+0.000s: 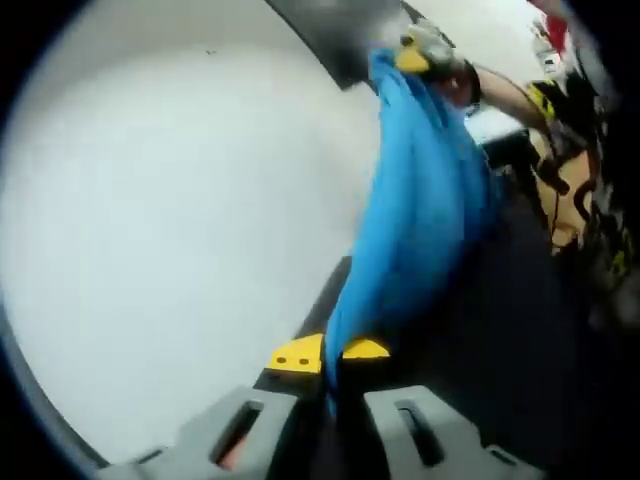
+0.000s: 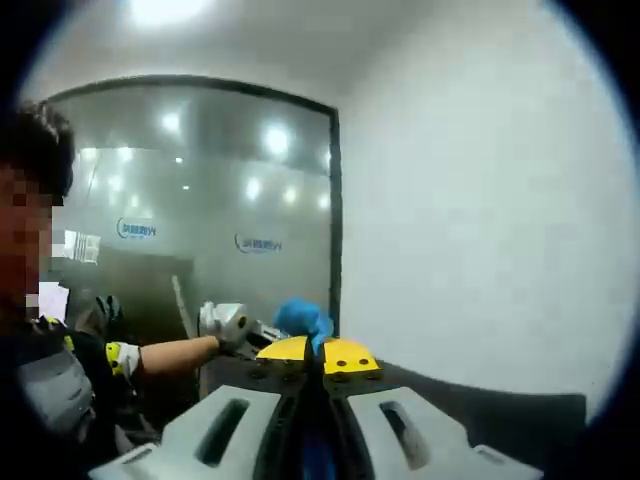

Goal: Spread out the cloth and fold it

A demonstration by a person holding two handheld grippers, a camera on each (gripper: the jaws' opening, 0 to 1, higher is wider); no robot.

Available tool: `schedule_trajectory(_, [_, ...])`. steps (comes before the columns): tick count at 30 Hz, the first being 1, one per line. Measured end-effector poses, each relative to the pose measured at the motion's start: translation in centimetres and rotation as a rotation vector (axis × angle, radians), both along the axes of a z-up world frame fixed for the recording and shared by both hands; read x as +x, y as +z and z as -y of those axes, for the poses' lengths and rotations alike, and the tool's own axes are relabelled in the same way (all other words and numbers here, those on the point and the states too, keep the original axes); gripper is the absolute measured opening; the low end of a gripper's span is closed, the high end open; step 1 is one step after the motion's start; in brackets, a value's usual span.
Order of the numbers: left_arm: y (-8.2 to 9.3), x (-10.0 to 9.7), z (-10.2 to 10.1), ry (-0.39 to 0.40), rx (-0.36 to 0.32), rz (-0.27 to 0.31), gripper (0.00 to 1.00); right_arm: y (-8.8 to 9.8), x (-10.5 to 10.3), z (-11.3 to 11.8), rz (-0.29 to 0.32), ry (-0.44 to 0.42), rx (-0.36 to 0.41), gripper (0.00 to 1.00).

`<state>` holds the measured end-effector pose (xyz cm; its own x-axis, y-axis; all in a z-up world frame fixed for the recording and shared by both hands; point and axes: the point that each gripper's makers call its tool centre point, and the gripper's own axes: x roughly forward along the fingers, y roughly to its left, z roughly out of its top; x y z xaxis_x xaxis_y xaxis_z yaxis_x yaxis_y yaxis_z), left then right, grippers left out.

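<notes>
The blue cloth (image 1: 420,220) hangs stretched in the air between both grippers. The left gripper (image 1: 330,355) and the right gripper (image 2: 318,355) each have fingers clenched on an edge. Keep it taut and level while lowering.

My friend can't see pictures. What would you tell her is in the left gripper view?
A blue cloth hangs stretched in the air between two tongs: the left tongs, with yellow tips, pinch its near end at the bottom, and the right tongs hold its far end at the top. Behind is a plain white wall.
</notes>
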<state>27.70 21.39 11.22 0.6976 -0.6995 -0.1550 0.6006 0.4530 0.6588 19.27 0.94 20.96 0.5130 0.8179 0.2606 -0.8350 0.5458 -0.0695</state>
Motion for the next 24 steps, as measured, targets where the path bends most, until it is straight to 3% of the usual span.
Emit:
schedule_trajectory(1, [2.0,-0.6,0.0,0.000,-0.012,0.016,0.00,1.3,0.2,0.5,0.042,-0.012,-0.006,0.00])
schedule_trajectory(4, [7.1,-2.5,0.2,-0.007,-0.008,0.051,0.00,4.7,0.2,1.3,0.084,-0.021,0.003,0.00])
schedule_trajectory(6, [10.2,-3.5,-0.1,0.014,0.018,0.096,0.00,6.6,0.0,1.3,0.133,-0.023,-0.016,0.00])
schedule_trajectory(8, [13.5,-4.3,-0.9,0.064,0.065,0.169,0.00,7.8,0.0,1.2,0.133,-0.014,-0.013,0.00])
schedule_trajectory(12, [17.4,-5.4,-1.8,0.090,0.055,0.212,0.00,9.9,0.4,0.3,0.160,0.022,-0.008,0.00])
schedule_trajectory(15, [18.7,-4.8,-2.5,0.114,0.036,0.223,0.00,10.2,2.2,-0.2,0.152,0.033,-0.010,0.00])
schedule_trajectory(17, [18.6,-3.9,-2.6,0.133,0.031,0.216,0.00,9.2,4.3,-0.6,0.094,0.041,-0.012,0.00])
schedule_trajectory(20, [16.6,-0.6,-3.0,0.189,0.065,0.176,0.00,6.7,8.5,-0.9,0.016,0.007,-0.036,0.00])
schedule_trajectory(21, [16.1,0.5,-3.1,0.203,0.090,0.185,0.00,6.3,10.0,-1.0,-0.015,0.001,-0.009,0.00])
schedule_trajectory(24, [15.9,4.1,-3.3,0.250,0.026,0.159,0.00,6.2,14.9,-1.1,-0.027,-0.032,0.021,0.00])
